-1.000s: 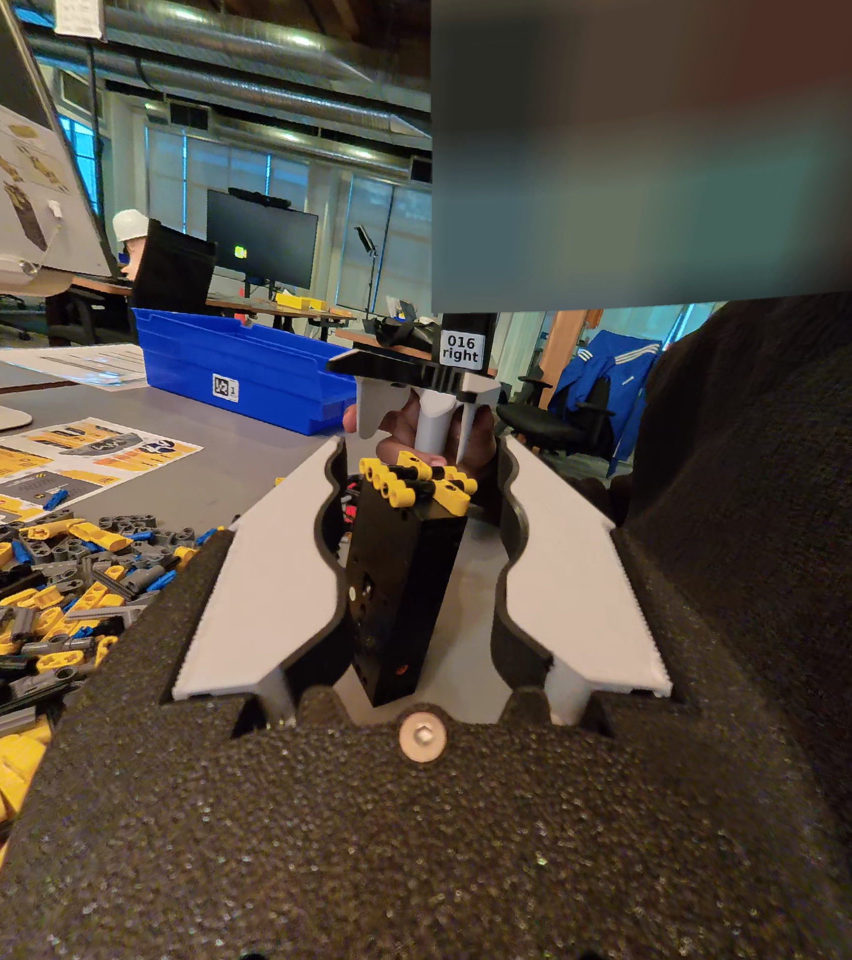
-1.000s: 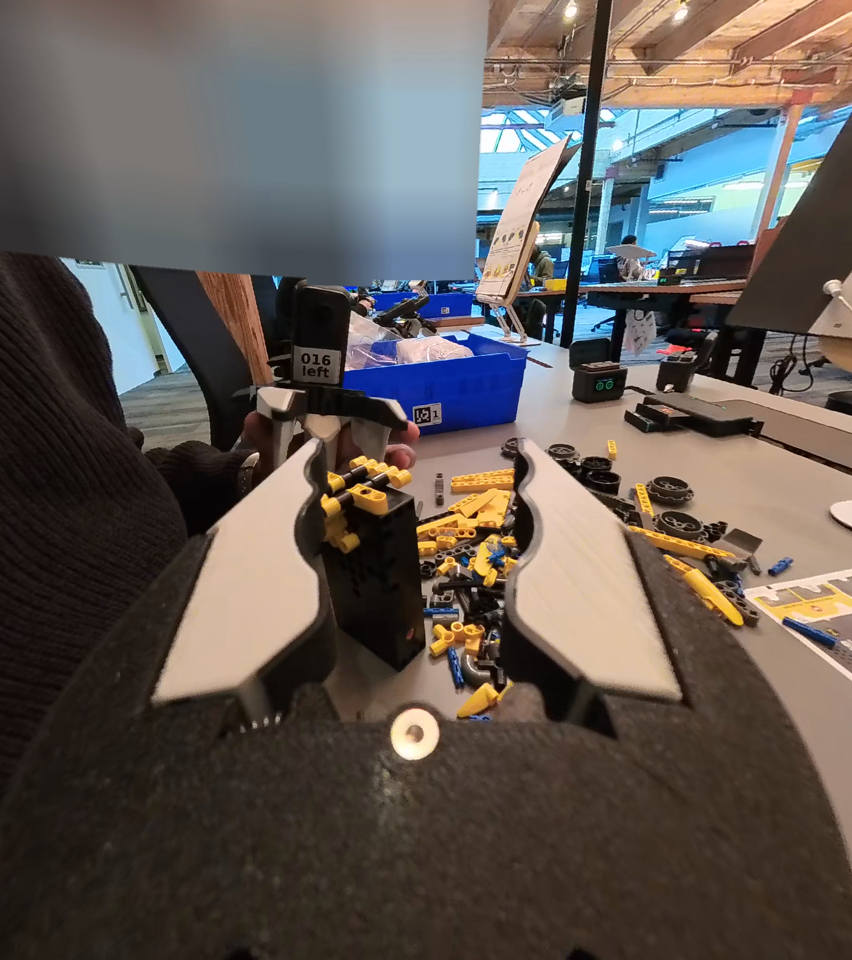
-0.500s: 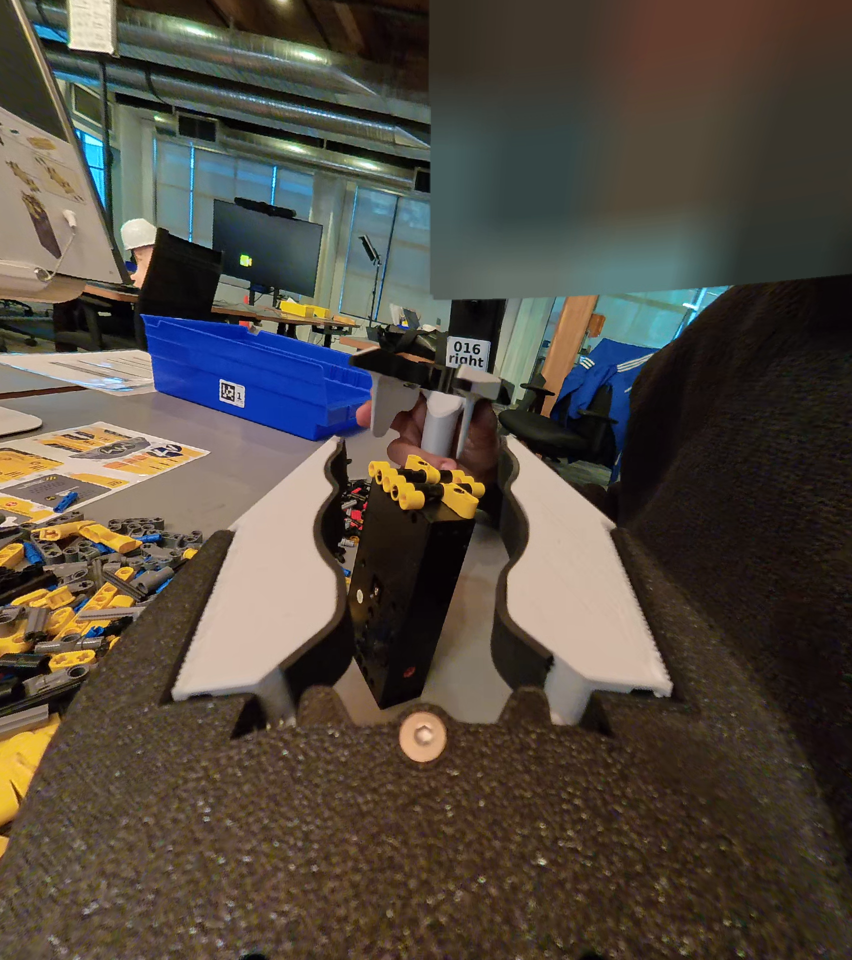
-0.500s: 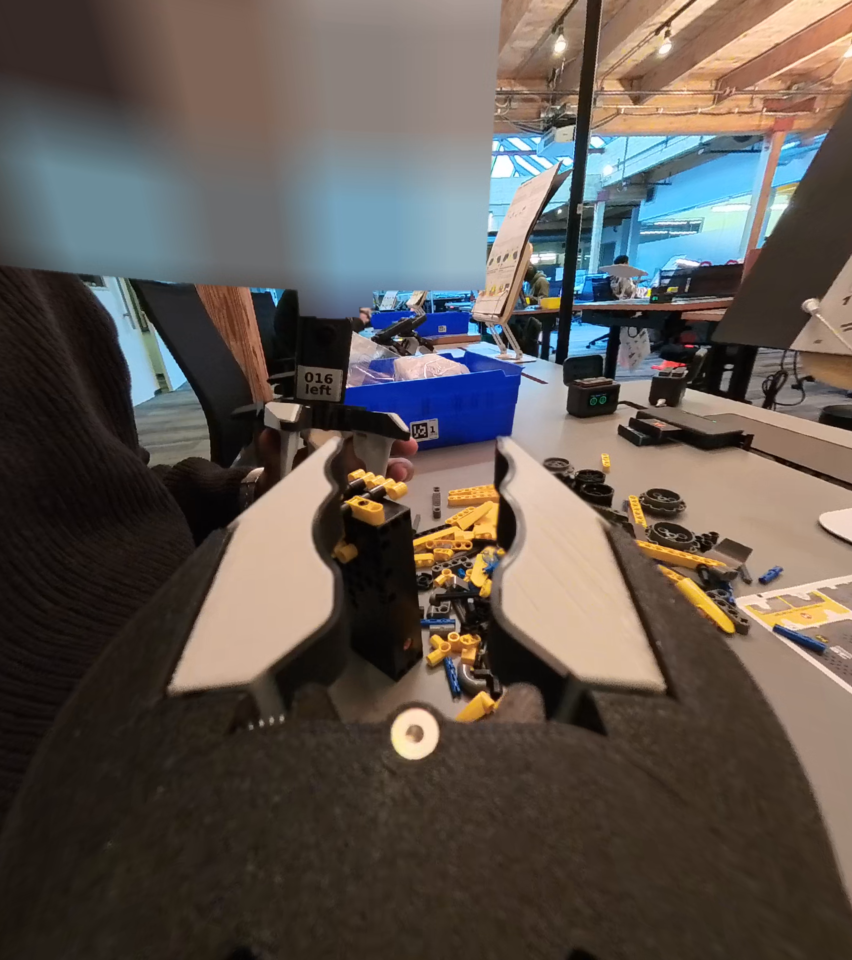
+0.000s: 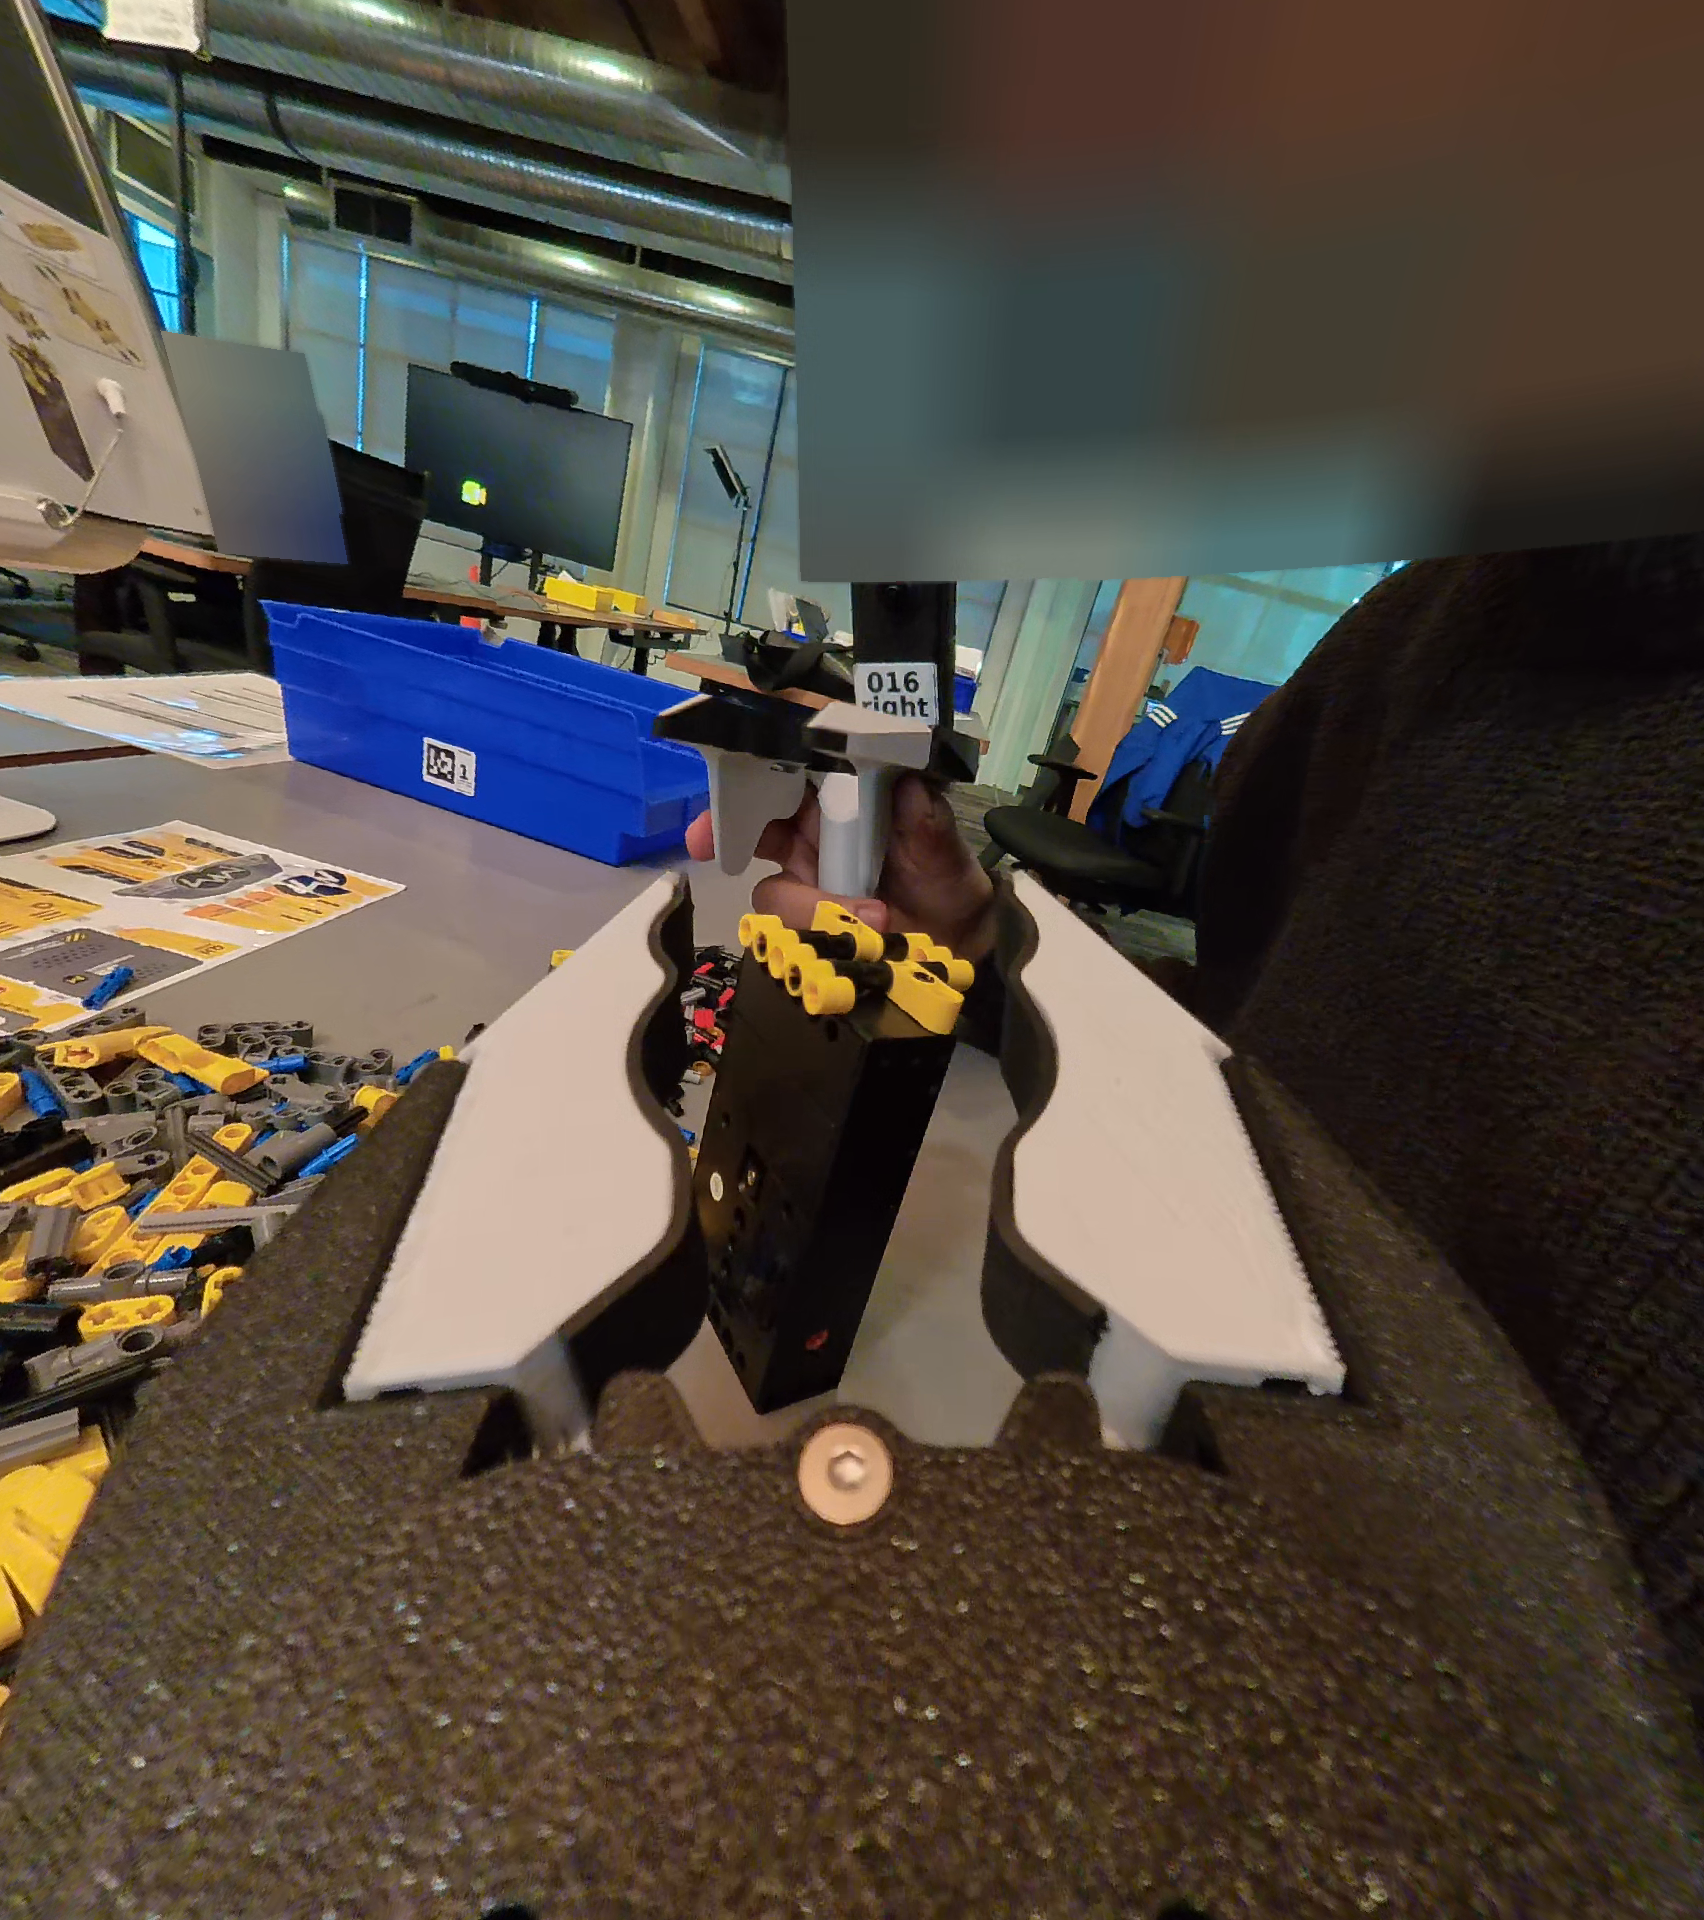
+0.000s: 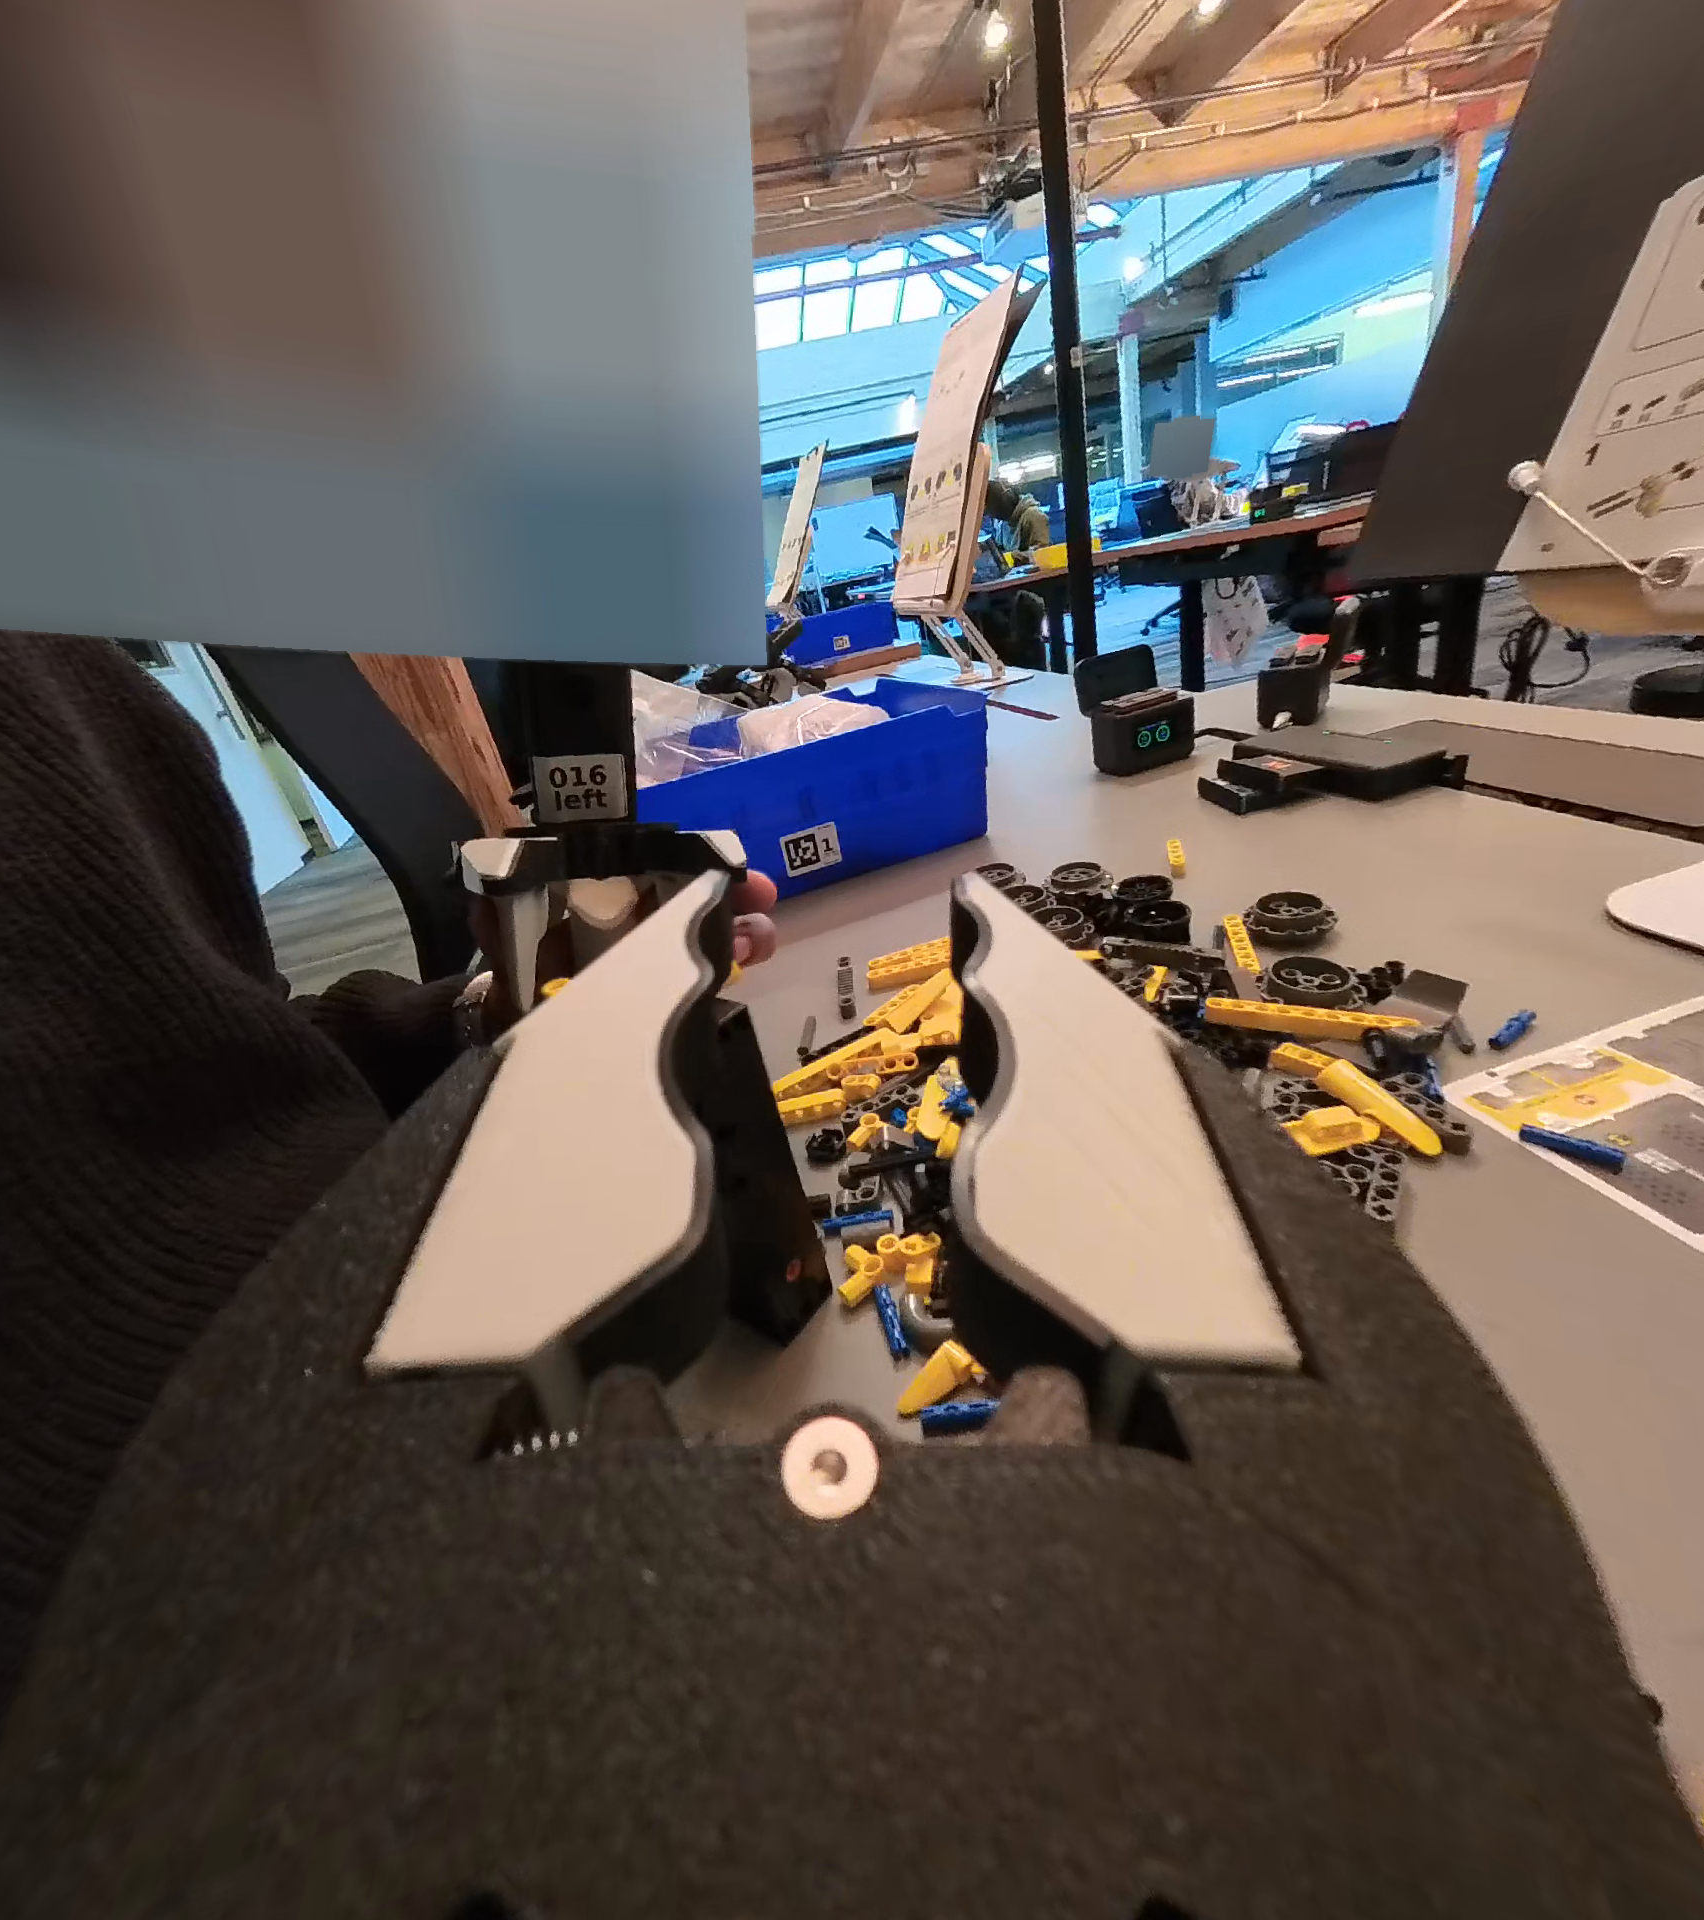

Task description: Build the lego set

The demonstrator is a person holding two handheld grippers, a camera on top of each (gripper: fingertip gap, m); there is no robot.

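Observation:
A black block (image 5: 817,1174) topped with yellow connector pieces (image 5: 858,966) stands tilted on the grey table (image 5: 474,935), between the open fingers of my left gripper (image 5: 845,904). Its left side is against the left finger and there is a gap on its right. My right gripper (image 6: 843,894) faces it from the other side, open with a narrow gap. The block (image 6: 760,1195) sits against its left finger, mostly hidden, apart from the right finger. Each gripper shows far off in the other's view, the right one (image 5: 817,790) and the left one (image 6: 599,883).
A pile of yellow, black, grey and blue parts (image 5: 79,1195) (image 6: 1243,1039) covers the table beside the grippers. A blue bin (image 5: 474,727) (image 6: 827,790) stands behind. Printed sheets (image 5: 100,914) (image 6: 1658,1122) lie flat. A booklet stand (image 6: 1679,364) and a person's dark sweater (image 5: 1554,1039) are close. My hands' fingertips stand some 10 cm from each other.
My right gripper's fingers have drawn closer together and it has shifted, so the block now hides behind its left finger. The left gripper stays open around the block.

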